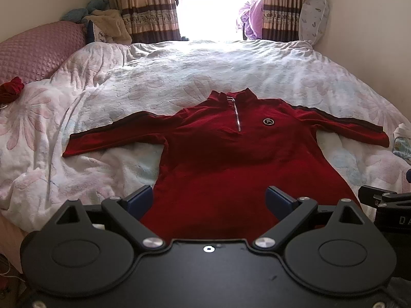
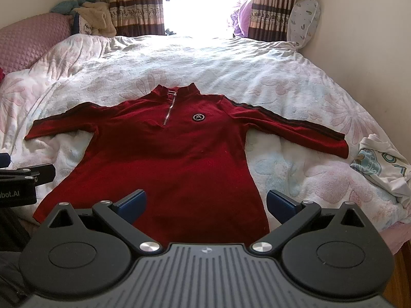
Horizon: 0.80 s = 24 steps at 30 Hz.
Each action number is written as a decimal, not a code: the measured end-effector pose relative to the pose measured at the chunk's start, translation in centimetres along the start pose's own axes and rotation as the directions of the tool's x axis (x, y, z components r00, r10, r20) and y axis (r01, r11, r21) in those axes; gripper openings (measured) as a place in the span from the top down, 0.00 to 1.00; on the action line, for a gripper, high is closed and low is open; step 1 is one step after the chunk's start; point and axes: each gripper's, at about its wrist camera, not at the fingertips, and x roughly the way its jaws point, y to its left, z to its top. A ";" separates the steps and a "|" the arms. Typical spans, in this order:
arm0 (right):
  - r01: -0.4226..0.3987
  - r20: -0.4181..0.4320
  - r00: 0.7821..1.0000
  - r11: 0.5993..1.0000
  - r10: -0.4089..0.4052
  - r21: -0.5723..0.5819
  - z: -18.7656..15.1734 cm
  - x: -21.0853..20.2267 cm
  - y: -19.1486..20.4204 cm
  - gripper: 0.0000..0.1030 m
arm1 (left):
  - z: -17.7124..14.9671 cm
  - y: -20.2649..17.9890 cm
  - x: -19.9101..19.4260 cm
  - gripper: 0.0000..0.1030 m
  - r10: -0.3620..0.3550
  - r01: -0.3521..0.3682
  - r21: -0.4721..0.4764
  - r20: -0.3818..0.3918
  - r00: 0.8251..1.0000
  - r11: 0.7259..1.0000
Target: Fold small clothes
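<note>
1. The floral duvet [image 1: 179,77] covered the whole bed in front of both grippers, and it reached far ahead toward the curtains [image 1: 151,7] and the bright window.
2. The red zip-neck top [image 1: 218,154] lay flat and face up on the duvet, directly ahead of both grippers, with its hem nearest to them and its collar farthest. Both sleeves were spread out to the sides.
3. A white printed garment [image 2: 380,164] lay crumpled ahead and to the right of the right gripper, just beyond the top's right cuff and apart from it.
4. The left gripper [image 1: 209,200] hovered over the hem with its fingers wide apart and held nothing.
5. The right gripper [image 2: 205,202] was also spread apart and empty, near the hem's right part.
6. In my judgement no fold was started yet. To do it well, each gripper should pinch only one sleeve cuff, lift it low, and lay it across the chest so that the body stays smooth.
</note>
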 end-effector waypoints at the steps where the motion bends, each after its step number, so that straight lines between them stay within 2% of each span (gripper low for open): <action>1: 0.001 0.000 1.000 1.000 -0.001 0.001 0.0 0.0 -0.1 0.00 | 0.0 0.0 0.0 0.06 0.000 0.000 0.000 0.000 1.000 1.000; 24: 0.002 -0.001 1.000 1.000 -0.002 -0.001 -0.2 0.2 -0.1 0.00 | -0.2 -0.1 0.2 0.06 0.000 0.000 0.001 -0.001 1.000 1.000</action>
